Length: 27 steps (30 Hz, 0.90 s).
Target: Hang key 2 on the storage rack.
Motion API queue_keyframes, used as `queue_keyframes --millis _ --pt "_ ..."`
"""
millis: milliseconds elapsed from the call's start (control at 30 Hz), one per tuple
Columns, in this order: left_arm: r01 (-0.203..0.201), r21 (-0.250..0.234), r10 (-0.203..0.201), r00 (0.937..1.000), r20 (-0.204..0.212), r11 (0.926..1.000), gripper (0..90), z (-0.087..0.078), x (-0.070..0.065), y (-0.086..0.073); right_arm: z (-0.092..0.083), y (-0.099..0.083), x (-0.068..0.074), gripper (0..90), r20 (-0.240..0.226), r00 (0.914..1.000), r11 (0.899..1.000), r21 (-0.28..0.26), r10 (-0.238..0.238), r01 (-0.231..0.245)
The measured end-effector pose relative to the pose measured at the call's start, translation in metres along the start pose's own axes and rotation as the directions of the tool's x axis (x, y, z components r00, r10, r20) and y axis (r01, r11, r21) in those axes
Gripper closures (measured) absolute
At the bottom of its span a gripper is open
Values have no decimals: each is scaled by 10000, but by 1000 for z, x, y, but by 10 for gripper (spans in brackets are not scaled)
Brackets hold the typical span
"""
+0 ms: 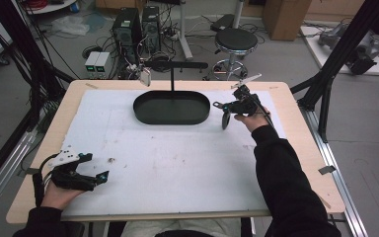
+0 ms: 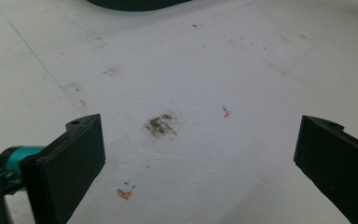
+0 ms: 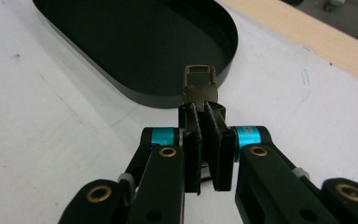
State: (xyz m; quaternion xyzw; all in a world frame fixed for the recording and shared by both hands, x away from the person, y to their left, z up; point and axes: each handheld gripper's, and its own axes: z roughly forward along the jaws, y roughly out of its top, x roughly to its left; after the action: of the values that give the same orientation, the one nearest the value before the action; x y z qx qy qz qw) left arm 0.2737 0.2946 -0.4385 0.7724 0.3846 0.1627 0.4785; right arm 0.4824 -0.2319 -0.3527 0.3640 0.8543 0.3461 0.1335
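**A small metal clasp held by its end, close to the tray**

High view: The right gripper sits in the upper right part of the picture, just past the right end of the black oval tray. Its tips point down and to the left. A thin stand rises from the back of the tray, with a bar across its top and a small tag hanging from the left end of the bar. If the hand swings left too fast, it could bump the tray wall or that stand. The left gripper rests in the lower left, well apart from all this. The white mat has lots of bare room in the middle.

Left gripper view: The two jaws stand wide apart with nothing between them. Below them lie the mat and a small dirty spot.

Right gripper view: The jaws are pressed tight on a little brass clasp. Most of it sticks out past the tips, over the tray rim. The hold is small, so the clasp could twist or slip and drop on the mat. The table's wooden edge is at the upper right.
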Motion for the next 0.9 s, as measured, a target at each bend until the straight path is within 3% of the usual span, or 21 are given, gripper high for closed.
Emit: queue_keyframes --millis 267,433,900 --pt "-8 -10 8 10000 -9 10000 24 0 0 0 -8 9 10 860 -301 9995 9972 -739 -92 69" --pt "-38 -22 38 10000 -31 10000 24 0 1 0 -10 15 10 859 -250 9996 9969 -784 -117 98" --pt "1 -130 -2 10000 -28 9999 24 -2 1 0 -25 54 15 858 -163 9988 9894 -1383 -465 438"
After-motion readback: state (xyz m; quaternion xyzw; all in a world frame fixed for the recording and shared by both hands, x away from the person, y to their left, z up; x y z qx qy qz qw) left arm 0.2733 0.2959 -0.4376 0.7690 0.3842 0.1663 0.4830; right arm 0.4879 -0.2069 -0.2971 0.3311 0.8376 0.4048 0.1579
